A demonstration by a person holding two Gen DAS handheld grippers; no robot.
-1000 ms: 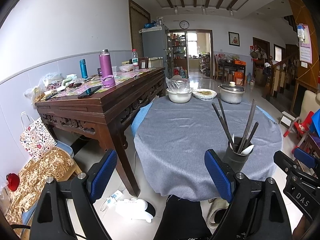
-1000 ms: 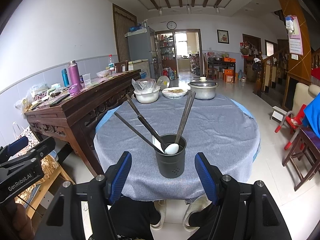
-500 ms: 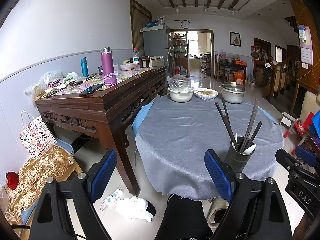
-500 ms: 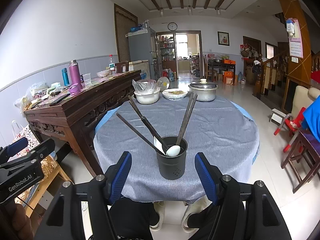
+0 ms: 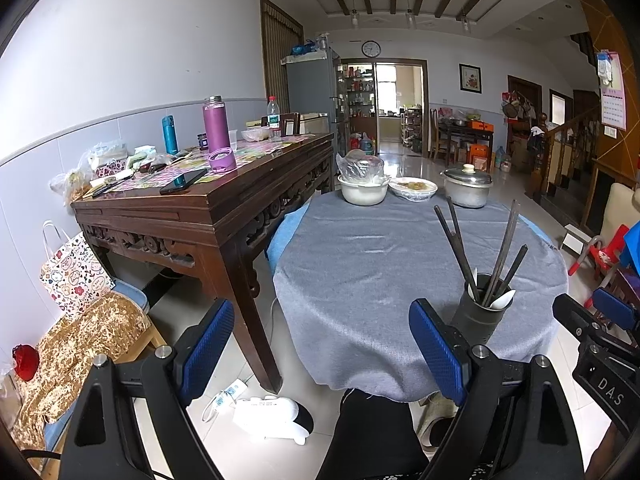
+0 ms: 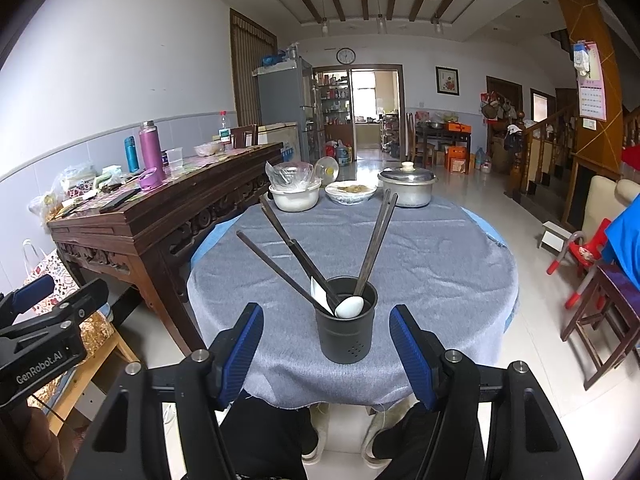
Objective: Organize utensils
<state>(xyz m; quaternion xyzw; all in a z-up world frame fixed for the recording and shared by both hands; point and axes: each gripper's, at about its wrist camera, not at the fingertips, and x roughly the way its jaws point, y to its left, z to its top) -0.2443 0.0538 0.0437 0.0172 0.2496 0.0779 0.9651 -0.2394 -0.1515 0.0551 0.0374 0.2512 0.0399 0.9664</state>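
A dark cylindrical utensil holder (image 6: pixel 346 320) stands near the front edge of a round table with a grey cloth (image 6: pixel 420 256). Several dark chopsticks (image 6: pixel 294 254) and a white spoon (image 6: pixel 349 306) stick out of it. My right gripper (image 6: pixel 326 354) is open, just short of the holder, with nothing between its blue pads (image 6: pixel 408 356). My left gripper (image 5: pixel 322 354) is open over the table's front left edge. The holder (image 5: pixel 478 312) sits just beyond its right pad (image 5: pixel 438 350), apart from it. The right gripper's body shows at the right edge of the left wrist view.
At the table's far side stand a white bowl with a plastic bag (image 6: pixel 295 196), a covered dish (image 6: pixel 351 193) and a lidded metal pot (image 6: pixel 408 188). A carved wooden sideboard (image 6: pixel 160 216) with bottles stands to the left. Chairs (image 6: pixel 604 308) stand at right. A person's legs are under the table.
Both wrist views have shifted very slightly; the holder and utensils stand as before, and both grippers keep the same opening.
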